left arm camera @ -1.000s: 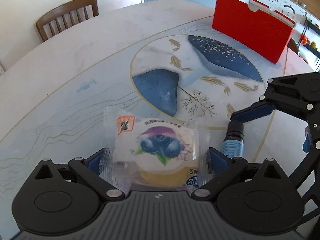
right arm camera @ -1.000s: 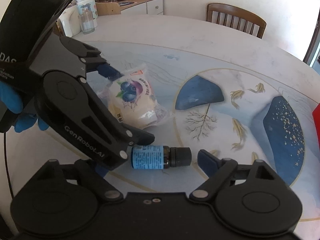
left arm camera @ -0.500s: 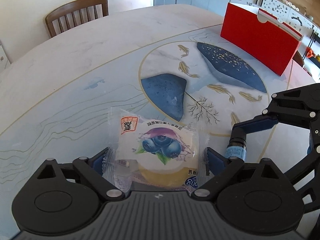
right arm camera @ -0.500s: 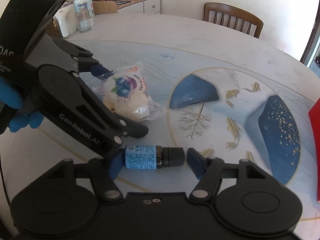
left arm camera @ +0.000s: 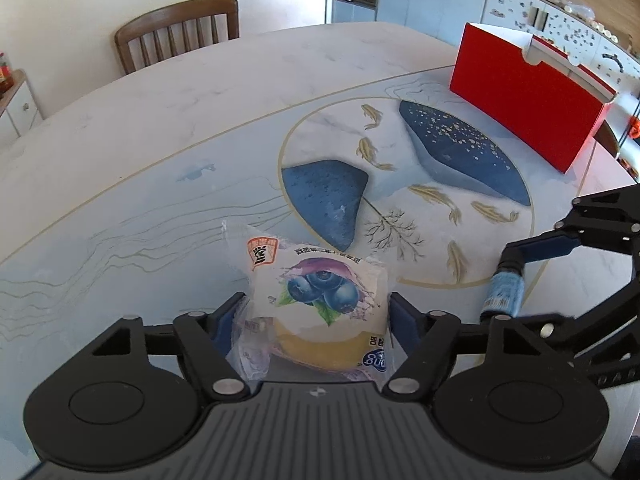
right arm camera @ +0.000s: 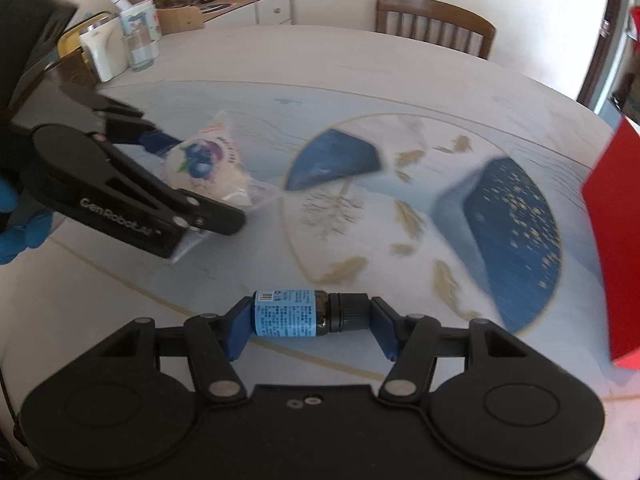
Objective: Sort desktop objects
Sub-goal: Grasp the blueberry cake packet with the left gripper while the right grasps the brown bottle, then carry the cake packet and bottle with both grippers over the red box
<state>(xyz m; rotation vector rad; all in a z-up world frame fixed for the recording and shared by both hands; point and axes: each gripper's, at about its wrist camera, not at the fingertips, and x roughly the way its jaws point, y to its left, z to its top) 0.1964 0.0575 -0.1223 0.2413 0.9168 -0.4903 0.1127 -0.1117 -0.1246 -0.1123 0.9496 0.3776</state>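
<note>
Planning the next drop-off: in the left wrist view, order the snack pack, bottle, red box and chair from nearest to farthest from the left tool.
1. Snack pack, between the closing jaws.
2. Bottle, right, in the other tool.
3. Red box, far right.
4. Chair, beyond the table, left.

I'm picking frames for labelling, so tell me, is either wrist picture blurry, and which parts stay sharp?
Left wrist view: mostly sharp; the snack packet, table pattern and red box read clearly, with fisheye bending at the edges. Right wrist view: motion blur smears the table pattern and red box, while the small bottle between the right gripper fingers stays crisp.
</note>
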